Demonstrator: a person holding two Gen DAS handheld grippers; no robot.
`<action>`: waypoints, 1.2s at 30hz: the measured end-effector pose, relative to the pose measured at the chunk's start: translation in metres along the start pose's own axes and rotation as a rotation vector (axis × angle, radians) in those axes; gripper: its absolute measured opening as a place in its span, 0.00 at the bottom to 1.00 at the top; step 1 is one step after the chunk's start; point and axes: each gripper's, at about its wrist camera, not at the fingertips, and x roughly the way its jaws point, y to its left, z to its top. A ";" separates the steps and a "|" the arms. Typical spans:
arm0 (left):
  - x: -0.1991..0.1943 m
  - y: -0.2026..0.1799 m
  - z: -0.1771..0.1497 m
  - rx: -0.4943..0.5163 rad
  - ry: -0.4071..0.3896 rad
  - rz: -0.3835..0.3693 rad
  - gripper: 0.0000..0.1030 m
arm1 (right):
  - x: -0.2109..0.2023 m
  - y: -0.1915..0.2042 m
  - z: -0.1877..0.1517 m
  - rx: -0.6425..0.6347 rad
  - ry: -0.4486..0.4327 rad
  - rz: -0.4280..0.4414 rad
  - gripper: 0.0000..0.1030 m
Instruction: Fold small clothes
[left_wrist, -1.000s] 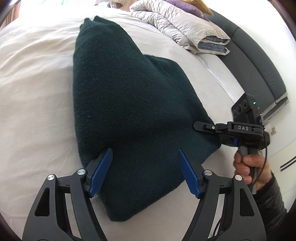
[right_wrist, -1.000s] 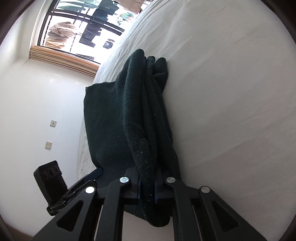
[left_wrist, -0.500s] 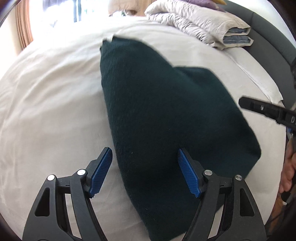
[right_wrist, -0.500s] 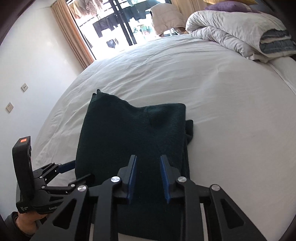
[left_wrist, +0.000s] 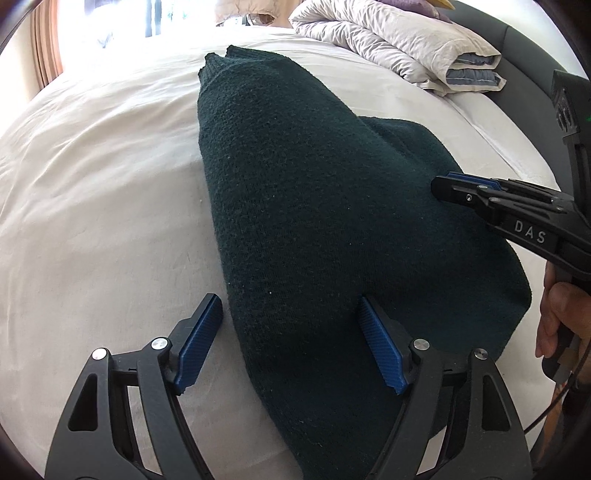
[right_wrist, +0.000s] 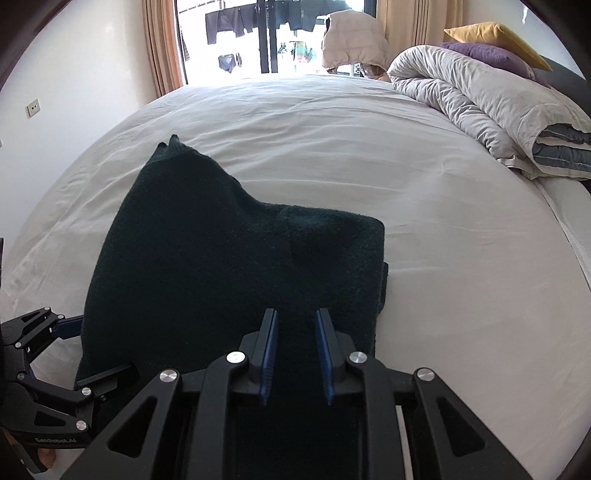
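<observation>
A dark green knitted garment (left_wrist: 314, 184) lies folded on the white bed sheet (left_wrist: 92, 184), narrowing toward a cuff at the far end. My left gripper (left_wrist: 288, 314) stands wide open over its near left edge, one finger above the sheet and the other above the knit, pads not pressing. My right gripper (left_wrist: 454, 184) reaches in from the right, held by a hand (left_wrist: 557, 314). In the right wrist view the right gripper (right_wrist: 293, 321) hovers over the garment (right_wrist: 221, 258) with a narrow gap and nothing between its pads. The left gripper (right_wrist: 92, 347) shows at lower left.
A rolled grey duvet (right_wrist: 498, 99) with purple and yellow pillows (right_wrist: 495, 55) lies at the far right against a dark headboard (left_wrist: 528, 74). A window with curtains (right_wrist: 258, 37) is beyond the bed. Bare sheet (right_wrist: 443, 221) stretches right of the garment.
My right gripper let go of the bunched garment edge, rose and rolled upright. The garment now lies flat in a fold. The left gripper tilted a little and stayed open.
</observation>
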 end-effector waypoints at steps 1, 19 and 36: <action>0.000 -0.001 0.000 0.000 0.000 0.000 0.75 | 0.001 0.000 -0.001 -0.005 -0.002 -0.004 0.21; -0.028 0.027 0.024 -0.122 -0.078 -0.058 0.74 | -0.013 -0.083 -0.014 0.288 -0.026 0.120 0.57; 0.029 0.052 0.044 -0.297 0.056 -0.297 0.56 | 0.054 -0.075 -0.011 0.430 0.154 0.446 0.41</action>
